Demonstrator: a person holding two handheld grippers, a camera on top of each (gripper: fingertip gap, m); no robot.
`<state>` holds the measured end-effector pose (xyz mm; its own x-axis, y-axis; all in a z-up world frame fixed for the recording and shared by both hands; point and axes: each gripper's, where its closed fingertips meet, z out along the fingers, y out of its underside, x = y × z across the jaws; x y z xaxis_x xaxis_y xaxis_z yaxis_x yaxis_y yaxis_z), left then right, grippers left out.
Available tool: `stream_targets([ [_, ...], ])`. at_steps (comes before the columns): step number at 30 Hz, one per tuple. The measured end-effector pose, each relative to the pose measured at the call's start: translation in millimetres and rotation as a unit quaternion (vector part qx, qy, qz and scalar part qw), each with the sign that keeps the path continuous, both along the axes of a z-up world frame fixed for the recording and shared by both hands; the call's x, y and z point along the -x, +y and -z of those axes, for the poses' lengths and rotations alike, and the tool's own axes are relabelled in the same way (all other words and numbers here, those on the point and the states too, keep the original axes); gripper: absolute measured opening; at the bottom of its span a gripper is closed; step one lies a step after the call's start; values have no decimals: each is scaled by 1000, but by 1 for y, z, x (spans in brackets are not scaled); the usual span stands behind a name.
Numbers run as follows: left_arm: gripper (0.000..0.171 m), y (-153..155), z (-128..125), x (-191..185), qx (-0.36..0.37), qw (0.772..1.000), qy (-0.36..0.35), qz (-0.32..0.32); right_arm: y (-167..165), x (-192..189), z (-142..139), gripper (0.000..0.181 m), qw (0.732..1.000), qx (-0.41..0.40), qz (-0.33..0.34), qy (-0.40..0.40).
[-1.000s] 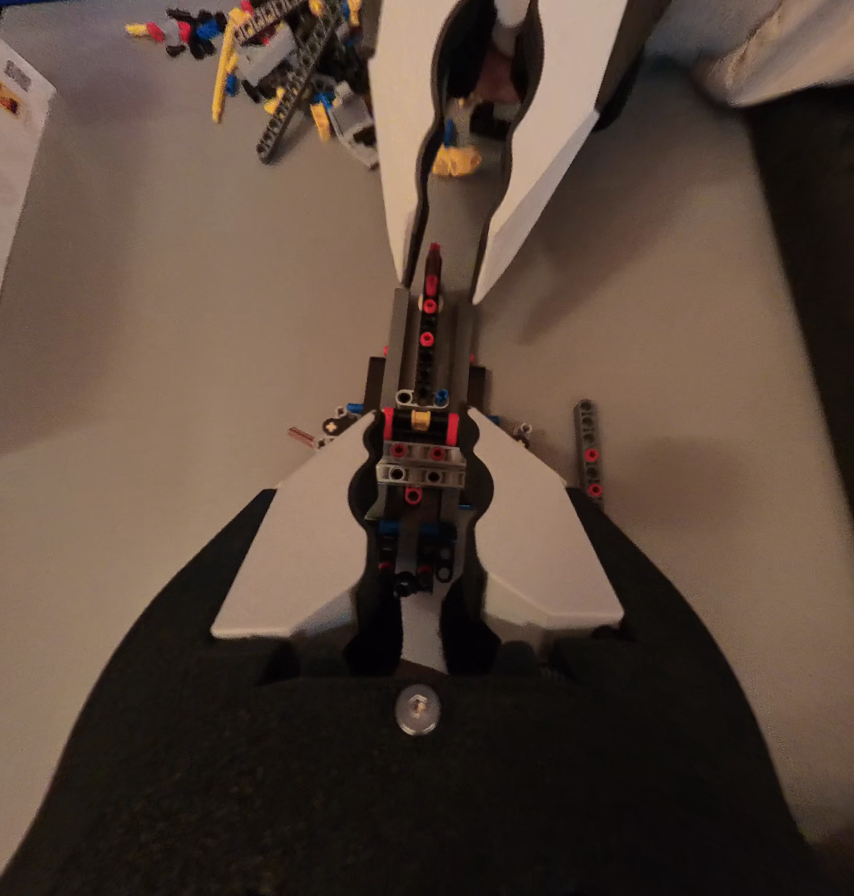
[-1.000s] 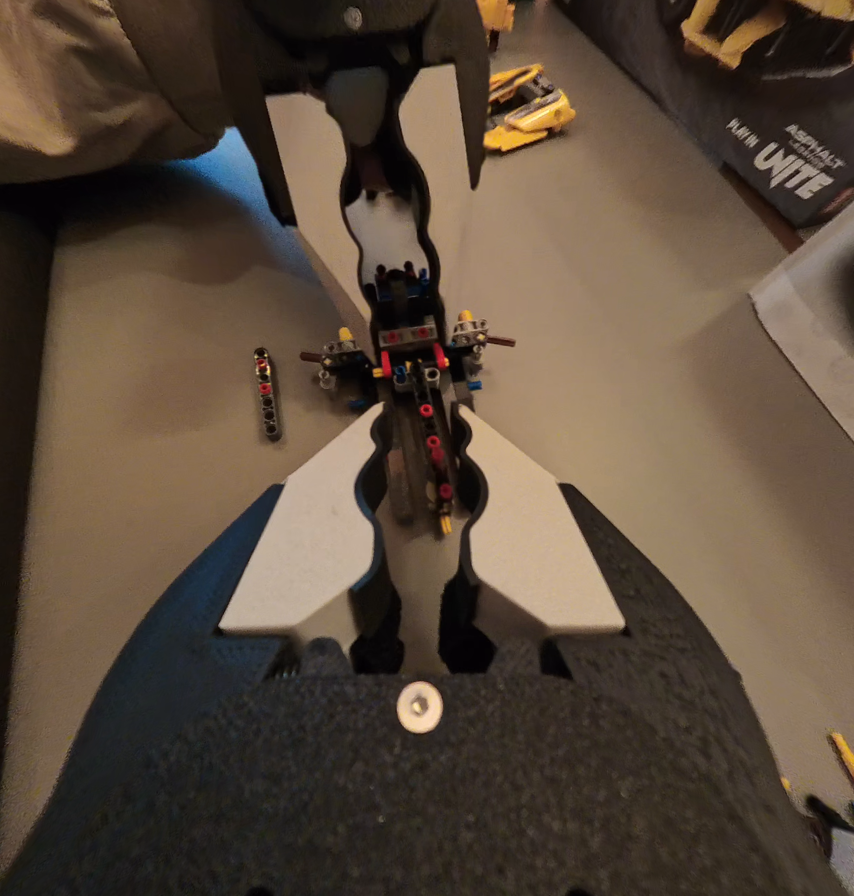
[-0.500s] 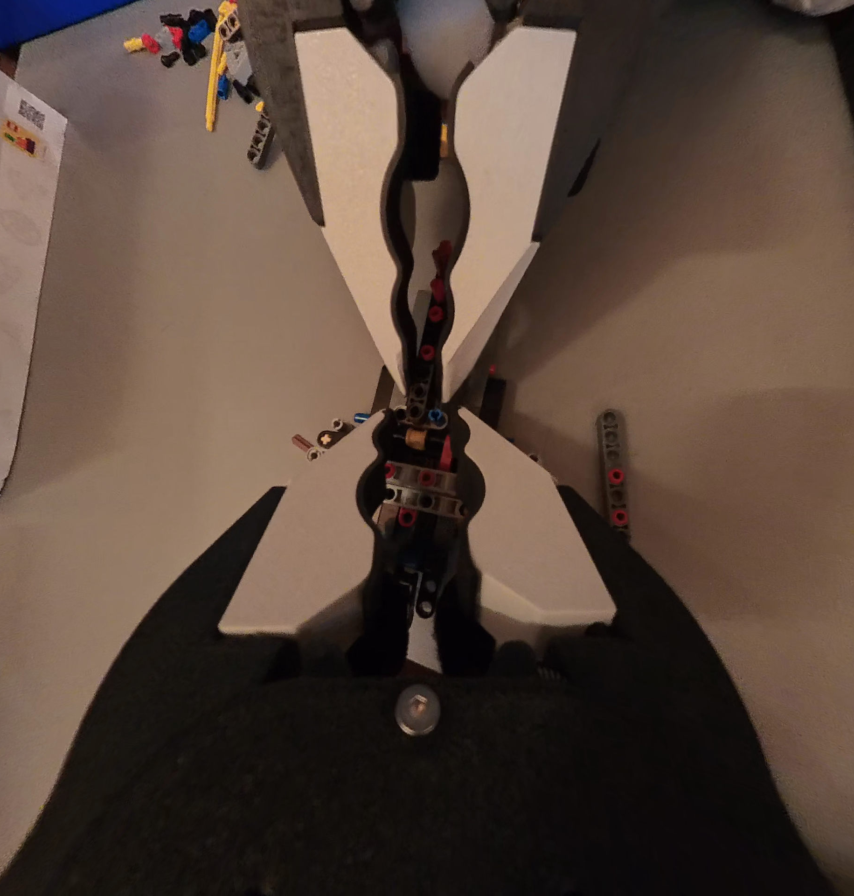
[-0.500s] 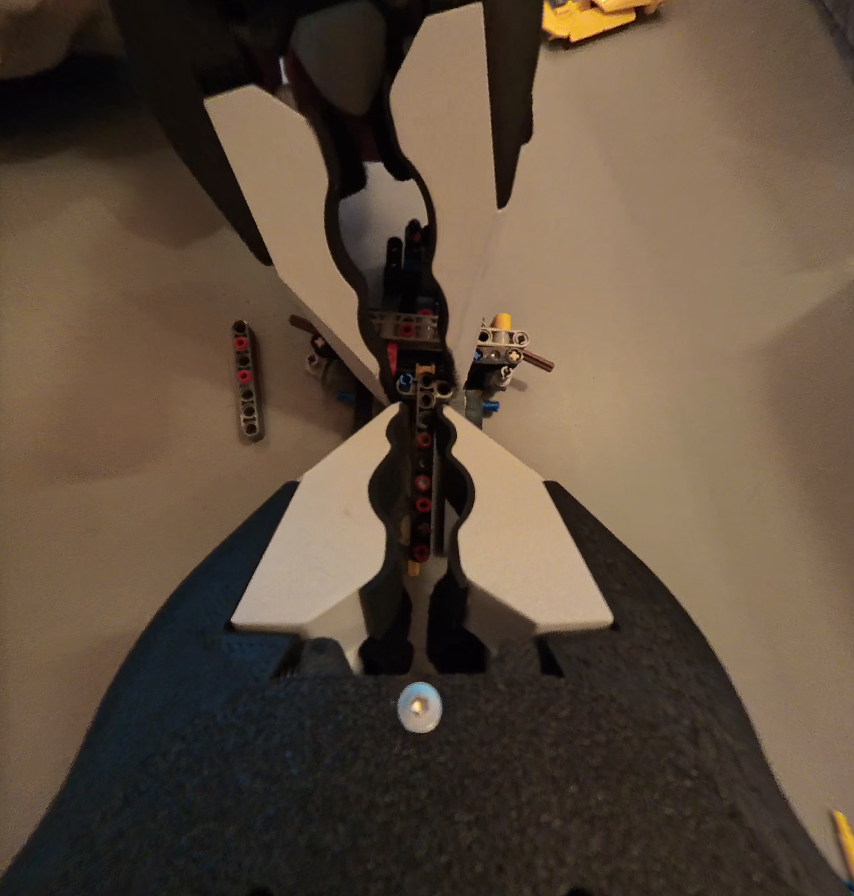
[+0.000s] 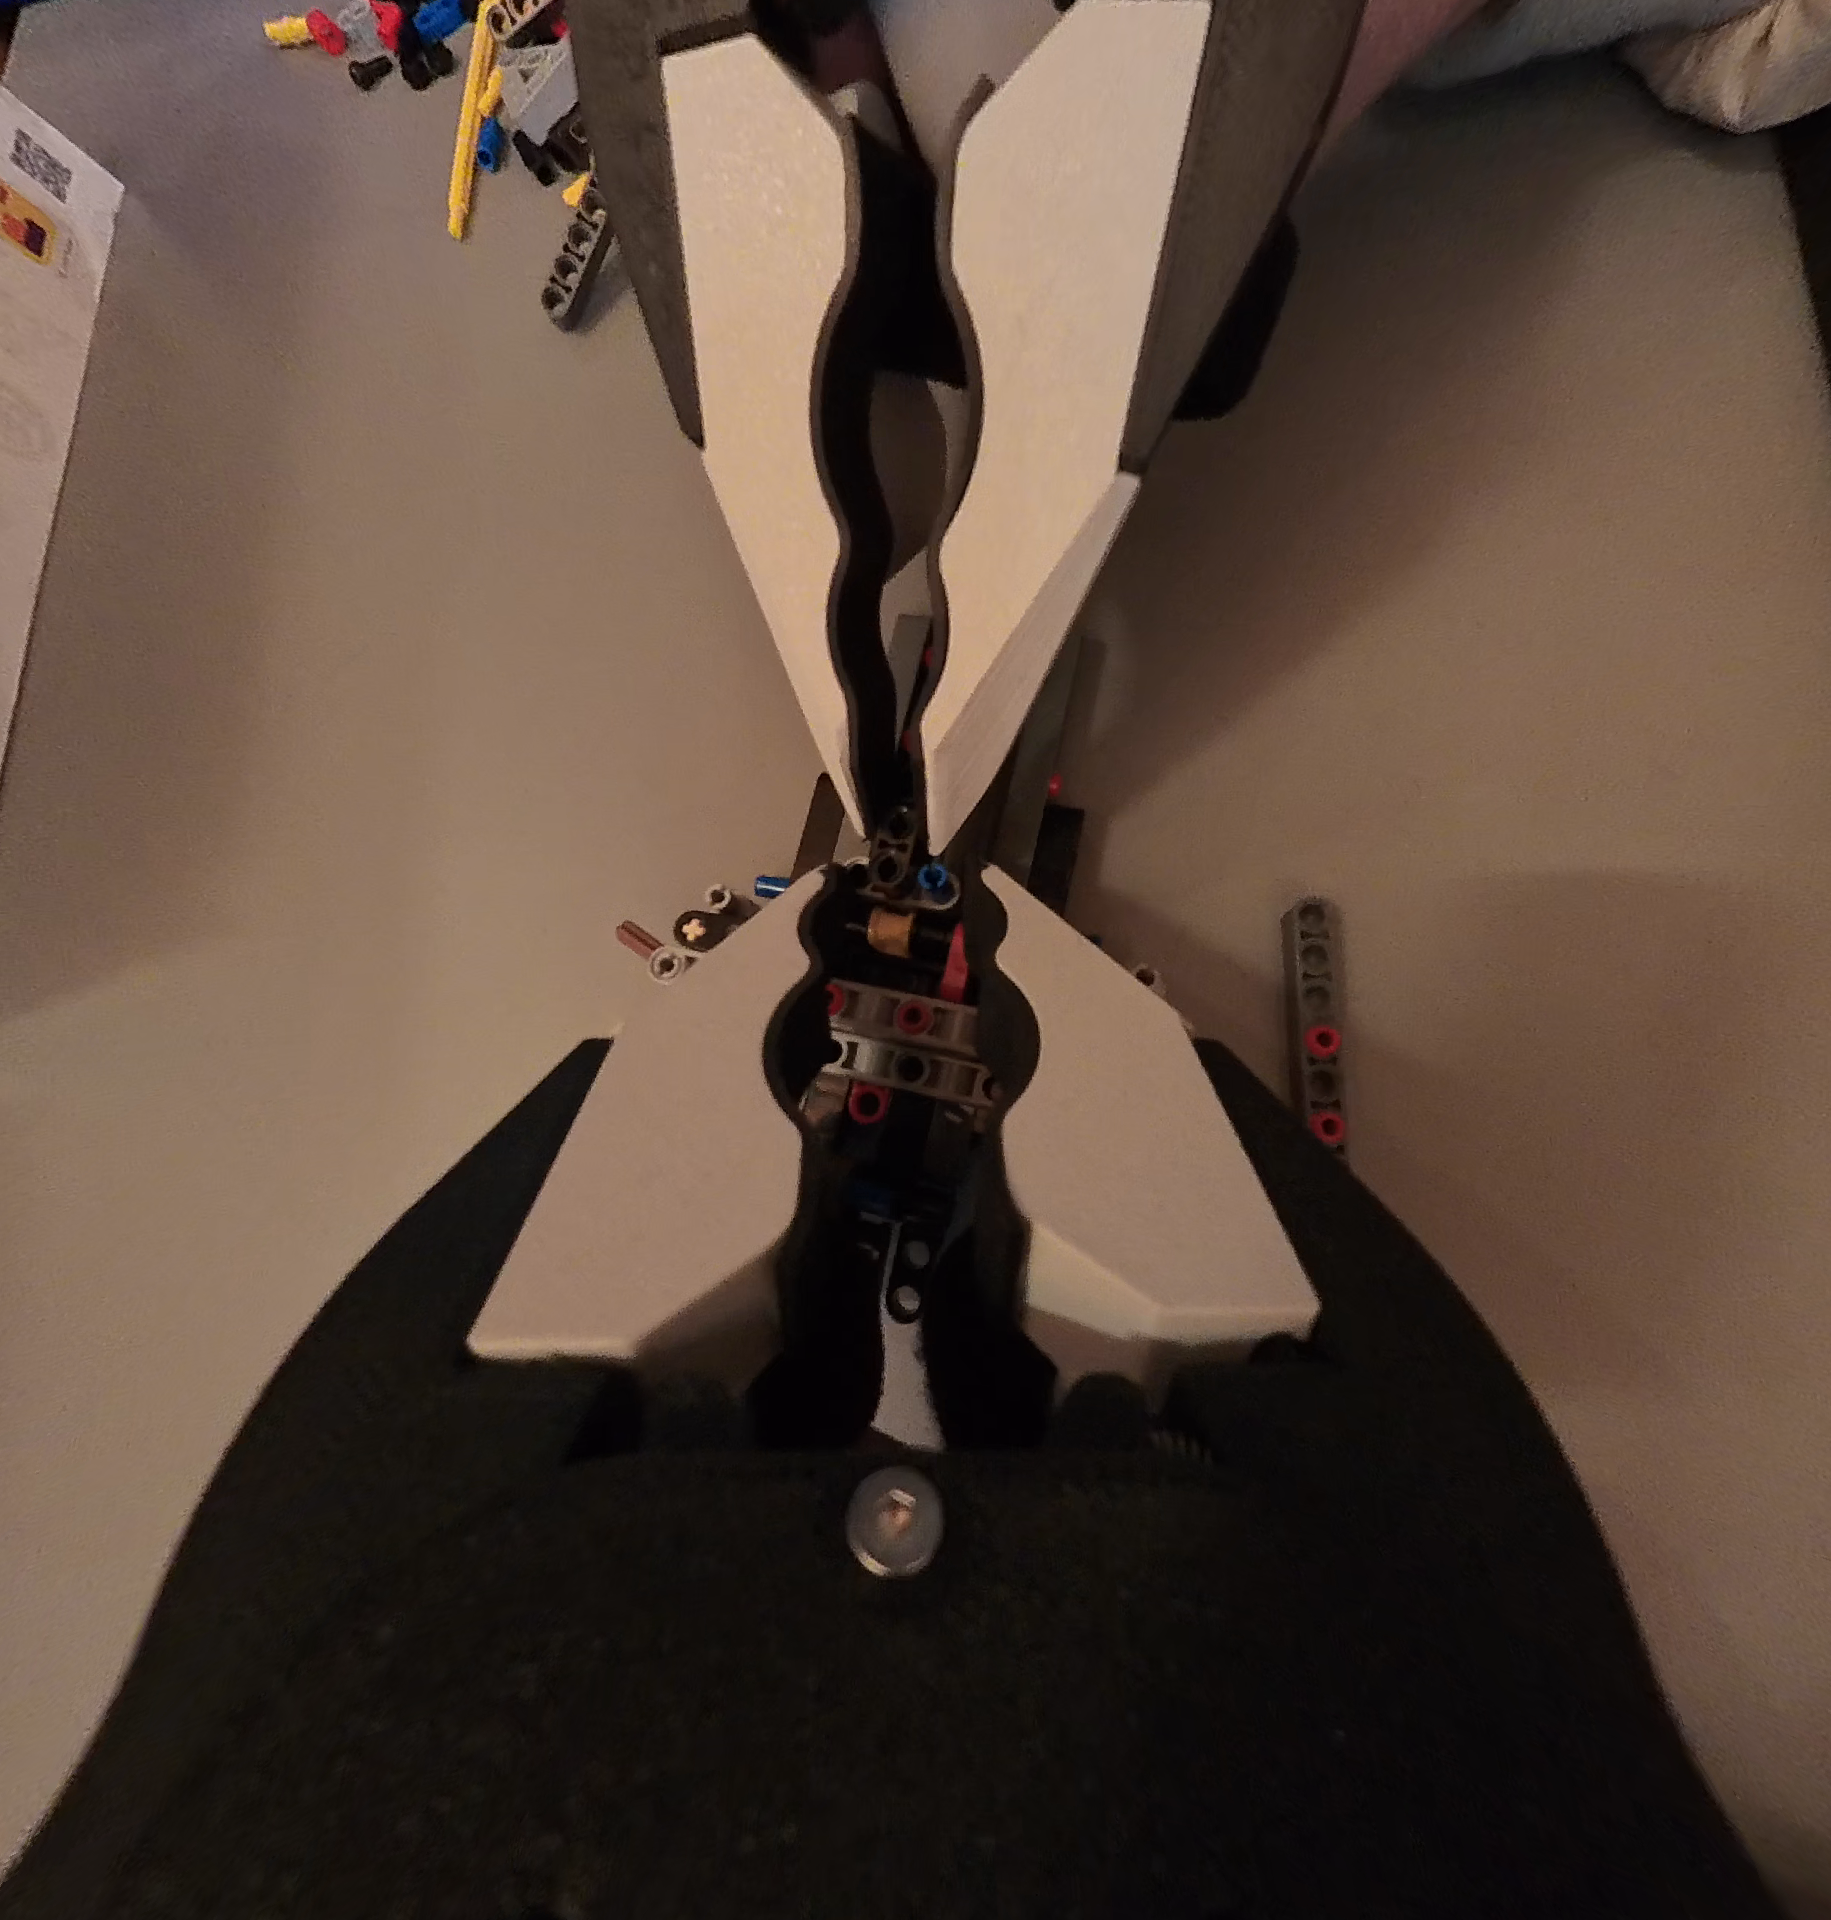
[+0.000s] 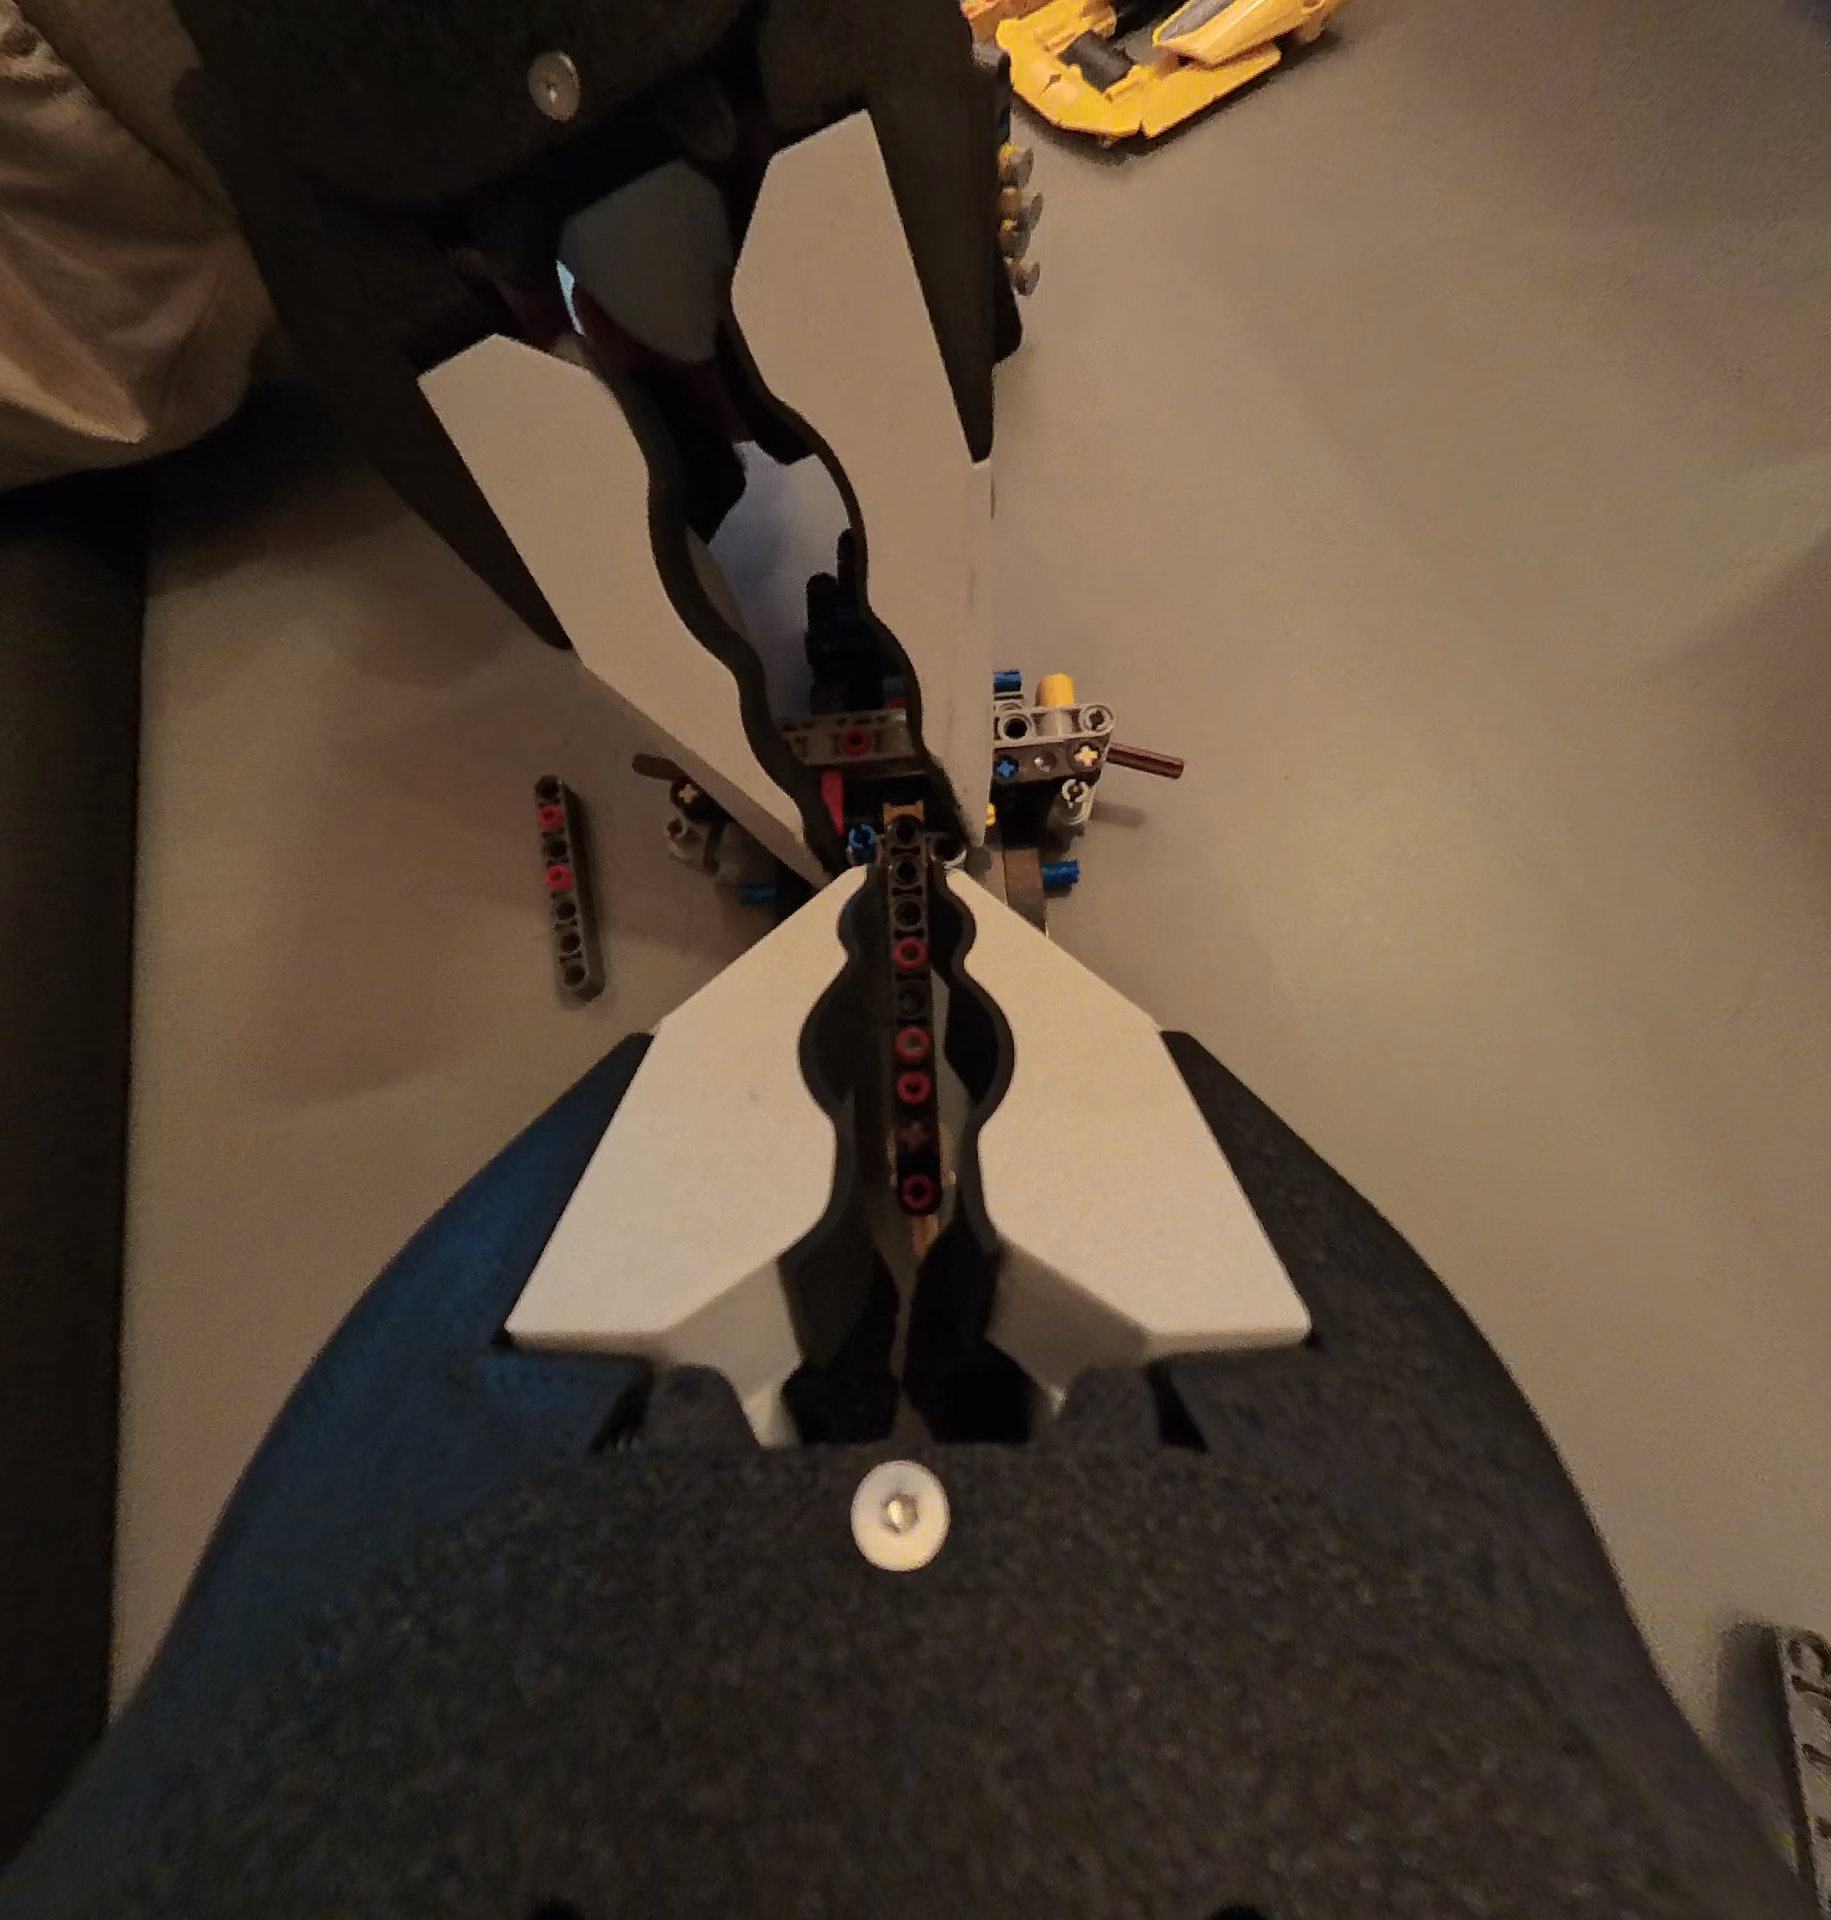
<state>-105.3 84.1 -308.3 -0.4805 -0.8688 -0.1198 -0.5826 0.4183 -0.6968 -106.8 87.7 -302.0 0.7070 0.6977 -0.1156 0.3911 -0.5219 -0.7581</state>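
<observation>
While both white tongs meet tip to tip over the grey bench [image 5: 319, 675], the left tongs [image 5: 895, 894] clamp the black-and-grey brick chassis [image 5: 906, 1039], and the right tongs [image 6: 906, 883] clamp its long black studded beam [image 6: 911, 1039]; a loose grey beam [image 5: 1316, 1018] lies beside the chassis, unattached.

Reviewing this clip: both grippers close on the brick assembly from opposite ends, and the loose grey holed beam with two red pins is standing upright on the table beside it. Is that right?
Not quite. The loose grey holed beam with two red pins lies flat on the grey table, not upright; the left wrist view shows it. The rest holds: the left gripper and right gripper close on the dark brick assembly from opposite ends.
</observation>
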Motion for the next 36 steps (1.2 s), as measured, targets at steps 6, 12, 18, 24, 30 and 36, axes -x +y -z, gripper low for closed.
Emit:
stream_targets([
  [6, 23, -3, 1, -2, -3, 1000, -3, 5, -3, -7, -11, 5, 1000, -7, 7, 26],
  [12, 23, -5, 1, -3, -8, 1000, -2, 4, -4, -5, -8, 6, 999, 21, 4, 48],
  [18, 23, -5, 1, -3, 2, 1000, -1, 1, -21, -35, -24, 27, 998, -21, 12, 50],
  [24, 23, -5, 1, -3, 2, 1000, 0, 1, -29, -32, -4, 6, 1000, -5, -16, -20],
  [30, 23, -8, 1, -1, -5, 1000, 2, 16, -33, -33, -8, 5, 1000, 13, -15, 2],
  [36, 23, -9, 1, -3, -12, 1000, 1, 15, -39, -41, -4, 7, 999, 29, -6, 16],
])
